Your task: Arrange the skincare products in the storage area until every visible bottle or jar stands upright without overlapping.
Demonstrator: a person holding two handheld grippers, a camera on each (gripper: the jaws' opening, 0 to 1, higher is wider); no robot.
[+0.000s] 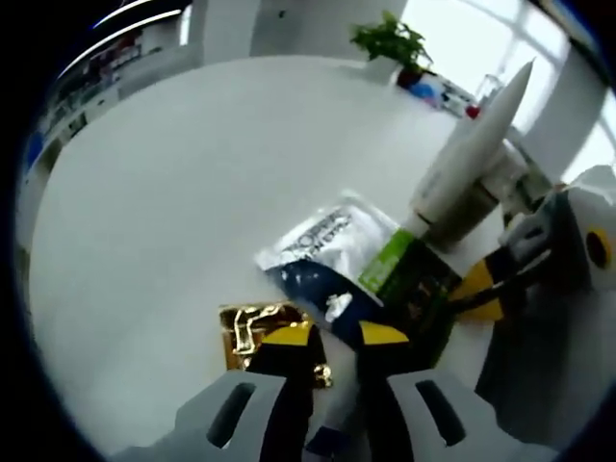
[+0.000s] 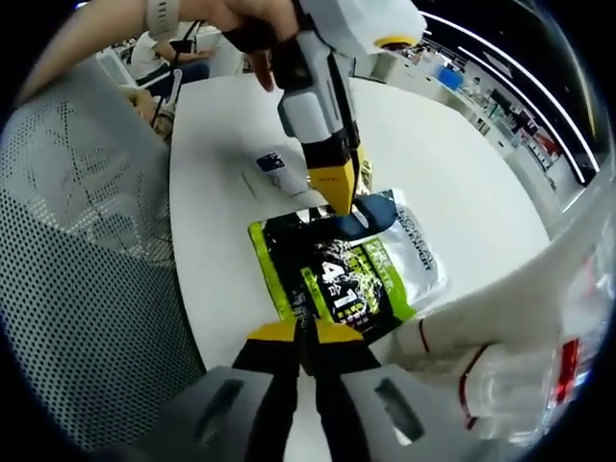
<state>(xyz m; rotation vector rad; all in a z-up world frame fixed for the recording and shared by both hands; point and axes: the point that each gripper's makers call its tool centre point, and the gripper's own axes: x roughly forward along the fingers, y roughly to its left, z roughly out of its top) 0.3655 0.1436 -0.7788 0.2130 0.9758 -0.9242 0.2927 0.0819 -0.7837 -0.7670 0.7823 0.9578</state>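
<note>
A silver and blue sachet lies flat on the white table, and my left gripper is shut on its blue end. Overlapping it on the right is a green and black packet. My right gripper is shut on the near edge of that green and black packet. In the right gripper view the left gripper comes down from the top onto the silver and blue sachet. A white tube stands upright just behind the packets. A gold packet lies by my left jaw.
A small white and blue sachet lies farther along the table. A clear bottle with a red label stands by the white tube. A mesh chair sits beside the table edge. A potted plant stands at the far side.
</note>
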